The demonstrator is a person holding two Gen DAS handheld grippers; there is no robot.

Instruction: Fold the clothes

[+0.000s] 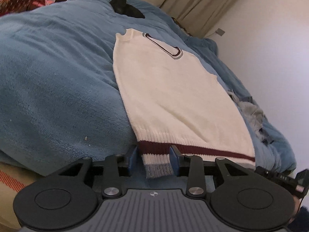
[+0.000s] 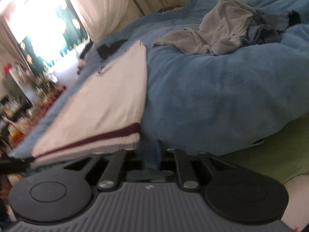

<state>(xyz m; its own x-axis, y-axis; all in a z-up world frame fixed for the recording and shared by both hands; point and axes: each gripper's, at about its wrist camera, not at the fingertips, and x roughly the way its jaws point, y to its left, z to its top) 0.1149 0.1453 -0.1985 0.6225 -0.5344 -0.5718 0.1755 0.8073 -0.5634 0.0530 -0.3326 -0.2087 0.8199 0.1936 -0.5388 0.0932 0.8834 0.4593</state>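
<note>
A cream knit sweater [image 1: 170,89] with a maroon stripe along its hem lies flat on a blue blanket [image 1: 58,77], collar at the far end. In the left wrist view my left gripper [image 1: 154,158] is at the hem's near corner. Its blue pads [image 1: 133,159] stand apart, and the grey-edged hem hangs loosely between them. In the right wrist view the sweater [image 2: 108,100] lies to the left. My right gripper [image 2: 151,154] sits just beside its other hem corner, jaws apart, with only blue blanket showing in the gap. The picture is blurred and the hem hides the left finger.
A heap of grey and dark clothes [image 2: 222,31] lies on the blanket to the right of the sweater. A black item [image 1: 125,6] rests beyond the collar. Curtains [image 1: 195,3] and a wall stand behind the bed, with cluttered shelves [image 2: 29,100] at the left.
</note>
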